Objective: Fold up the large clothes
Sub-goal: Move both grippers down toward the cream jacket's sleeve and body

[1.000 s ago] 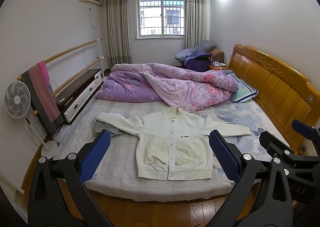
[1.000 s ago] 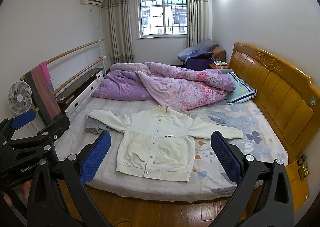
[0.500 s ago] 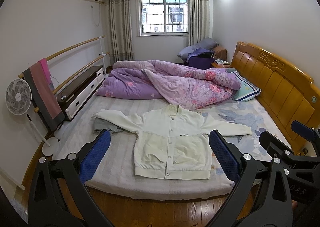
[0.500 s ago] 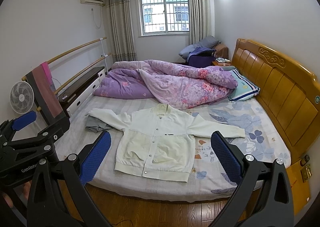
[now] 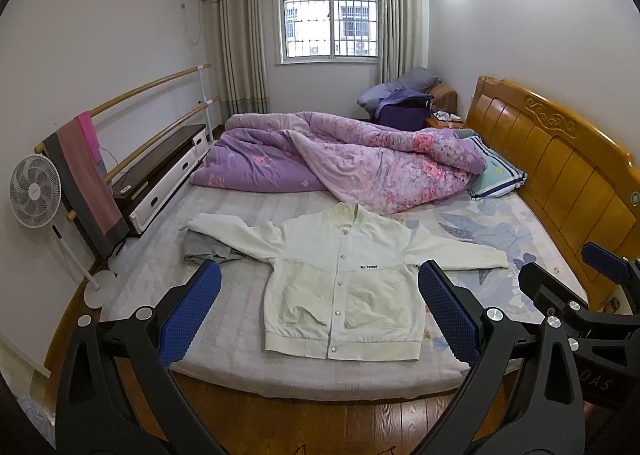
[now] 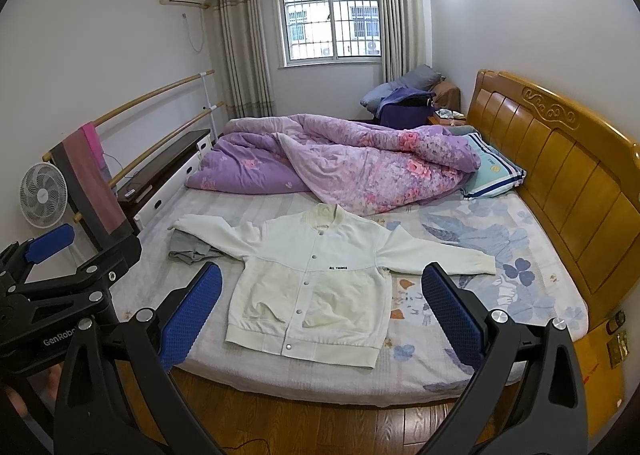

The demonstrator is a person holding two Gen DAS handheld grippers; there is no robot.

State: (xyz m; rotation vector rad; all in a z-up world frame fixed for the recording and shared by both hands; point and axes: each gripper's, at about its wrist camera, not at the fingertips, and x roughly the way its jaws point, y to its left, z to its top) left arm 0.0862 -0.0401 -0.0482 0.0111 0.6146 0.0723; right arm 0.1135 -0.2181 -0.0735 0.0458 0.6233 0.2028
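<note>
Both cameras are rising slightly; left gripper (image 5: 318, 317) and right gripper (image 6: 320, 315), both released, are hovering short of the unfolded jacket (image 5: 340, 287).

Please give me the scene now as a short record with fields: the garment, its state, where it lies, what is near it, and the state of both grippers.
garment: white jacket
state: spread flat, front up, snaps closed, both sleeves out, not yet folded
place: near edge of the bed
under one sleeve: grey cloth
behind it: purple floral quilt, pillow
left gripper: jaws open, empty, above the floor in front of the bed
right gripper: jaws open, empty, same stance
</note>
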